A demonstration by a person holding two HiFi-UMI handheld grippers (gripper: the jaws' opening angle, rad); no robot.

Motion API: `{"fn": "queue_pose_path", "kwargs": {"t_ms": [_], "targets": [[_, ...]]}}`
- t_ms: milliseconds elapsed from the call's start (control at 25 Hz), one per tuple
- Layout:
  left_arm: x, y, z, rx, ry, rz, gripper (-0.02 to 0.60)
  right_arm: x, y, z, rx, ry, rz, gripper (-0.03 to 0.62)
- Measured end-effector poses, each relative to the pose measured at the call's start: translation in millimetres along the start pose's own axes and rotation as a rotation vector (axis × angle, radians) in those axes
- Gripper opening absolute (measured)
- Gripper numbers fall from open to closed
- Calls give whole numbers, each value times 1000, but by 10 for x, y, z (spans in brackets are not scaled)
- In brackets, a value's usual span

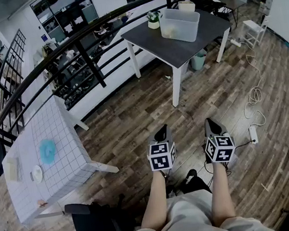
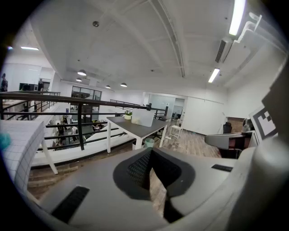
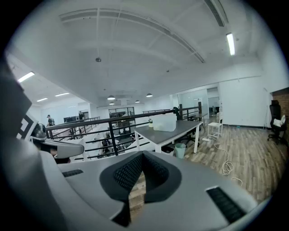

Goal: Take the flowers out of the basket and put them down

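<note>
Both claws shut and empty, well apart from any flowers.
Head view: left claw [image 1: 161,132] and right claw [image 1: 211,125] held out; a small plant [image 1: 153,18], likely the flowers, stands beside a clear bin [image 1: 180,24] on the far table [image 1: 178,49]. Left gripper view: jaws together, nothing between. Right gripper view: likewise. Flowers likely light, crushable: pinch stems gently.

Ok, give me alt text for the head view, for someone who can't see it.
The left gripper and right gripper are held side by side over a wooden floor, shut and empty, aimed toward a dark grey table carrying a clear bin and a small potted plant. A white gridded table with a blue item stands at left.
</note>
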State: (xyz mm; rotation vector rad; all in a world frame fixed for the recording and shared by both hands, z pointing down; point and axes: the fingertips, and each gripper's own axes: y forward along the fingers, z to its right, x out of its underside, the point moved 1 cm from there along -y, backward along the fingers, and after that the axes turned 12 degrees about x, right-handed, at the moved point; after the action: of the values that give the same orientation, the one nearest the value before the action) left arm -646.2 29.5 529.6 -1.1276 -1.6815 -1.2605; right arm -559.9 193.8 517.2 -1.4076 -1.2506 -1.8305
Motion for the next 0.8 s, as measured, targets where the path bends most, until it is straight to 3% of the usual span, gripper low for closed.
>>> {"fn": "queue_pose_path", "kwargs": {"t_ms": [280, 800], "targets": [[-110, 471, 163, -9, -18, -16, 15, -90, 256, 395, 14, -2, -24, 14], [-389, 1132, 374, -60, 43, -27, 15, -100, 859, 889, -62, 53, -41, 15]]}}
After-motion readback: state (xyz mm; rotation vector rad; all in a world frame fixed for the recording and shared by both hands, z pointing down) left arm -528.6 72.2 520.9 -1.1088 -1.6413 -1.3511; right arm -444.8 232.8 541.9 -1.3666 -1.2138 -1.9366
